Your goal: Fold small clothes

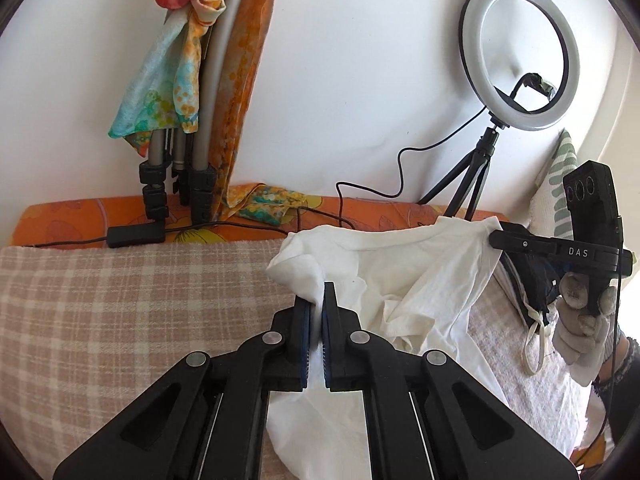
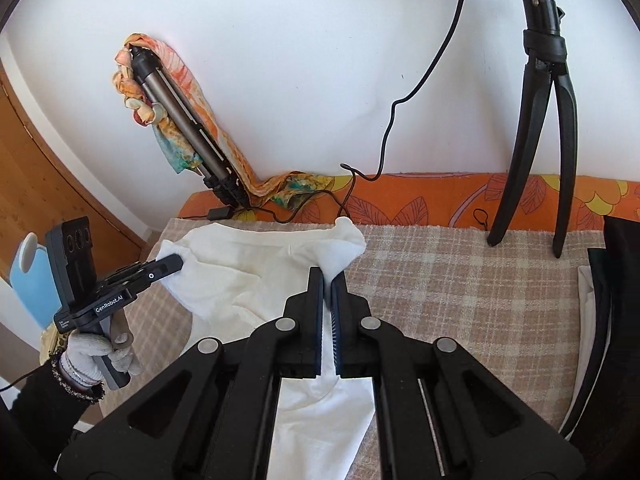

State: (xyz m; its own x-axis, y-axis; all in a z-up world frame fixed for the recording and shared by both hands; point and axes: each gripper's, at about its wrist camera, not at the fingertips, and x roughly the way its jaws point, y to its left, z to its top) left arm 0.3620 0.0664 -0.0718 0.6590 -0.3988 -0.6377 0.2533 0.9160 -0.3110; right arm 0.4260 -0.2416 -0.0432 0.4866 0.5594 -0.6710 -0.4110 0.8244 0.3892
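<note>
A small white garment [image 1: 420, 280] hangs stretched between both grippers above the beige checked blanket [image 1: 120, 300]. In the left wrist view, my left gripper [image 1: 320, 292] is shut on one top corner of the cloth, which bunches above its fingertips. At the right of that view, my right gripper [image 1: 496, 238], in a gloved hand, pinches the other corner. In the right wrist view, my right gripper [image 2: 327, 280] is shut on a corner of the white garment [image 2: 240, 276]. My left gripper [image 2: 176, 262] grips the far corner at the left there. The garment's lower part drops out of sight under the jaws.
A ring light [image 1: 520, 56] on a small tripod [image 2: 536, 140] stands at the back on the orange floral sheet [image 2: 440, 200]. Folded stand legs wrapped in a colourful scarf [image 1: 172, 60] lean on the wall, with cables [image 1: 380, 188] trailing. Dark clothes [image 2: 616, 280] lie at the right.
</note>
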